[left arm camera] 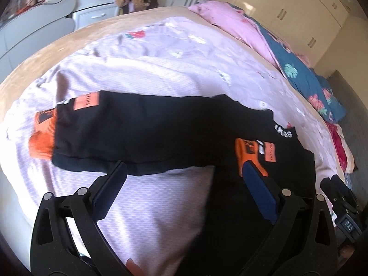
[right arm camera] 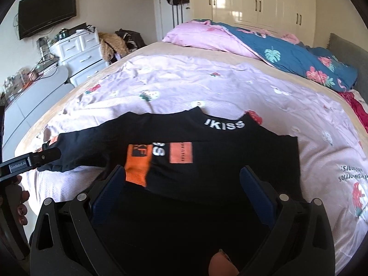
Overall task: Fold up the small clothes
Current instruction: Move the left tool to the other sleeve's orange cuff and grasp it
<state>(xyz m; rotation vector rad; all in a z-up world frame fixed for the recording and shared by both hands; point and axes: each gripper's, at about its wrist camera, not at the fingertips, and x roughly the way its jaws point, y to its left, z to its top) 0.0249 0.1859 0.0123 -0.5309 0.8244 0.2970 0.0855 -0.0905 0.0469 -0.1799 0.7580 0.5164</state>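
Black top [right arm camera: 207, 161] with orange cuffs, orange patches and white lettering, pale lilac bedsheet [right arm camera: 184, 85] dotted with strawberry and flower prints, pink and navy floral quilt [right arm camera: 287, 53], cream wardrobe [right arm camera: 253, 0], white drawers [right arm camera: 78, 50], black tools with blue pads [left arm camera: 260, 195]

both grippers: black plastic frames w/ slotted arms, round silver pins at pivots, dark blue pads [left arm camera: 260, 195] on fingers. left gripper [right arm camera: 34, 161] has a small grey label w/ white lettering.
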